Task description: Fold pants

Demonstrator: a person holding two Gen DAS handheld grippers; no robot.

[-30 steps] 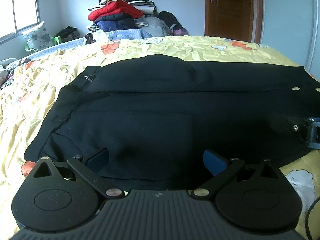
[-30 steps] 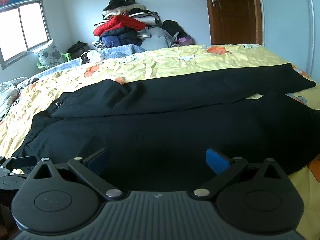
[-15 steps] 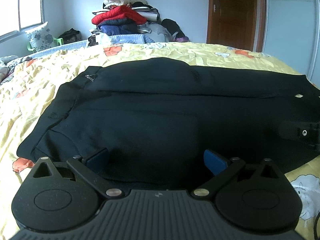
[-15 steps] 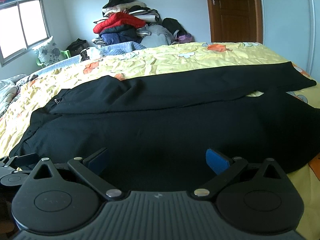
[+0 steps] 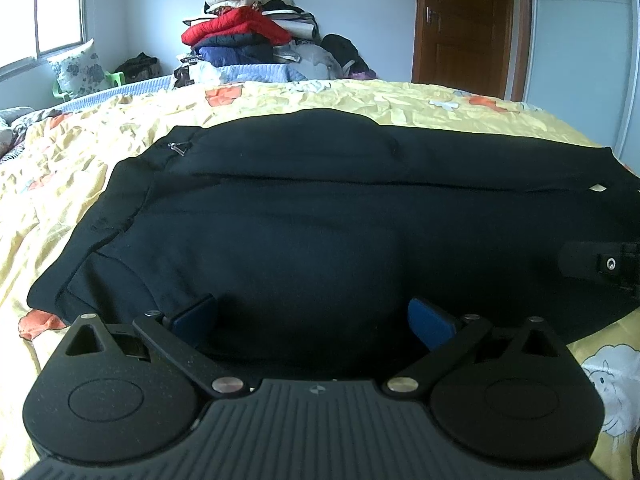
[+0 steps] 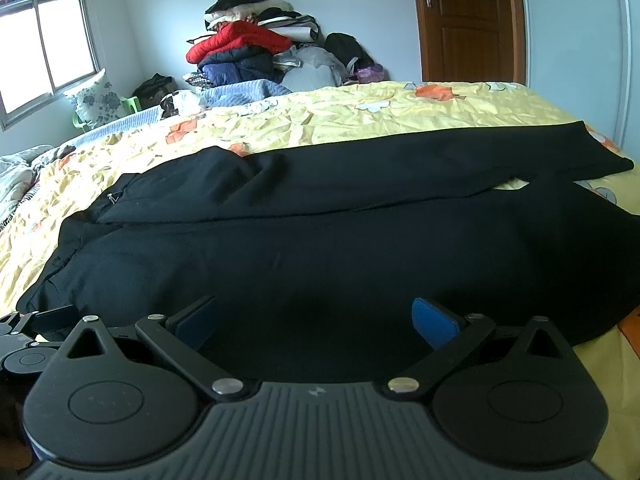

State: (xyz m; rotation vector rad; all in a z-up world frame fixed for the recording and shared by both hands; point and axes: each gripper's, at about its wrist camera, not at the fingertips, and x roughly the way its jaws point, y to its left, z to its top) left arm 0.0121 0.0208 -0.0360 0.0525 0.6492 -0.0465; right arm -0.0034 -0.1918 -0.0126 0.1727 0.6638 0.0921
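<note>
We find the left gripper and right gripper with jaws spread wide, holding nothing. The black pants lie flat on the bed, just beyond both jaws. We judge them soft, limp, light; take the near edge.

Nothing readable is showing anywhere. Each gripper body is carrying only a small embossed emblem, perhaps a logo, too tiny to make out. The white tag on the pants is looking blank.
</note>
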